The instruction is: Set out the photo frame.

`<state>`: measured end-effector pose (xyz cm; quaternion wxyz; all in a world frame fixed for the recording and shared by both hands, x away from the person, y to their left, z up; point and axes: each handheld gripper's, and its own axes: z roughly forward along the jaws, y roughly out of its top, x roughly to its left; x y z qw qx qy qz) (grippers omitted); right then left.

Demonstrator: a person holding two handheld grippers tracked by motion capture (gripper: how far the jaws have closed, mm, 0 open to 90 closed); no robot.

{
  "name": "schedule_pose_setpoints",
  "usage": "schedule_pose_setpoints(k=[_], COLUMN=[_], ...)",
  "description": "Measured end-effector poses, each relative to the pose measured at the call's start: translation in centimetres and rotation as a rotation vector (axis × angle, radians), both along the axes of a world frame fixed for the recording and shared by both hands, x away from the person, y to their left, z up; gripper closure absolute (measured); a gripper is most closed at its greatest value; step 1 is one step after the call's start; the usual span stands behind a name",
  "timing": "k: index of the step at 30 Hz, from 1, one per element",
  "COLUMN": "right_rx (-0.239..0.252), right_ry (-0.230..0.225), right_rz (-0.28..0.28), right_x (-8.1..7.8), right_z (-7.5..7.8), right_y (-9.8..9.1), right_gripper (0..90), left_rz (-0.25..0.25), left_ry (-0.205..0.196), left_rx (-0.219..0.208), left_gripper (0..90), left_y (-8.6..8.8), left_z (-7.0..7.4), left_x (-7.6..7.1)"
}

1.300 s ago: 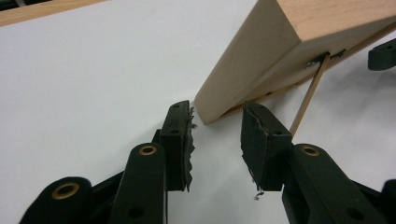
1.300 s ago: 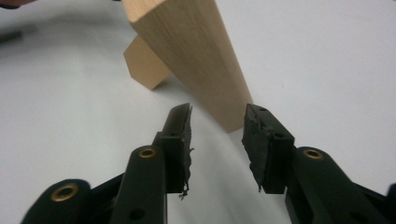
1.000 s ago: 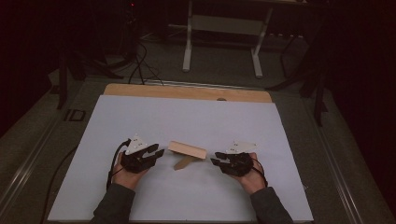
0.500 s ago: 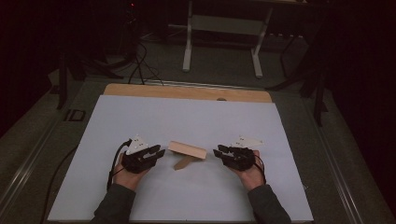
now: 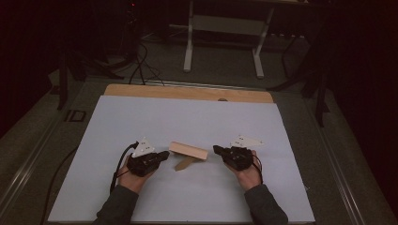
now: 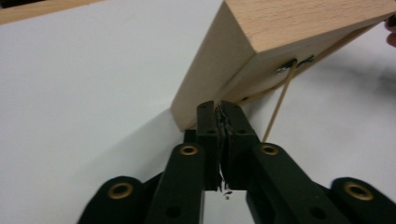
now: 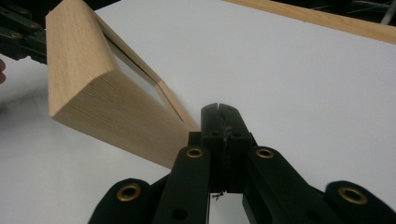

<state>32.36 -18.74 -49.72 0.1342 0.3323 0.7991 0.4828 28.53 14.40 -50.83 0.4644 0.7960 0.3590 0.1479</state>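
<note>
At the near middle of the white table (image 5: 141,117) a wooden picture frame (image 5: 188,151) leans on its back prop. Left tongs (image 5: 164,154) lie just beside its left end, right tongs (image 5: 217,149) just beside its right end. Both pairs have just closed, jaws now pressed together and gripping nothing; the frame lies outside them. Judged by its look, the frame is stiff, light and smooth, its glass front fragile. The thick side rails offer the safest hold; the thin prop and wire do not.
</note>
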Motion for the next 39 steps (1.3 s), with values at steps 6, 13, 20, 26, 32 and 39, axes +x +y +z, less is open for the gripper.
schedule_pose_setpoints(k=[6, 13, 20, 26, 32, 39], right_rx=[0.014, 0.054, 0.078, 0.073, 0.076, 0.074], right_ry=[0.012, 0.022, 0.019, 0.023, 0.023, 0.026], right_rz=[0.012, 0.011, 0.034, 0.044, 0.046, 0.049], right_x=[0.1, 0.5, 0.7, 0.7, 0.6, 0.6], right_z=[-0.2, -0.2, 0.1, 0.0, -0.1, -0.1], right_y=[0.6, 1.1, 1.8, 1.9, 1.9, 1.8], right_gripper=[89.7, 89.7, 89.7, 89.7, 89.7, 89.7], left_rz=[-0.031, -0.035, -0.016, -0.010, -0.012, -0.012], left_ry=[0.006, 0.011, 0.027, 0.029, 0.029, 0.032], left_rx=[0.025, 0.059, 0.075, 0.082, 0.089, 0.092], left_gripper=[90.0, 90.0, 89.9, 89.8, 89.7, 89.7], left_y=[-1.1, -1.9, -1.8, -1.8, -1.9, -2.0], left_z=[-0.2, -0.4, -0.7, -0.7, -0.6, -0.7], left_x=[-0.1, 0.2, 0.7, 0.9, 1.1, 1.3])
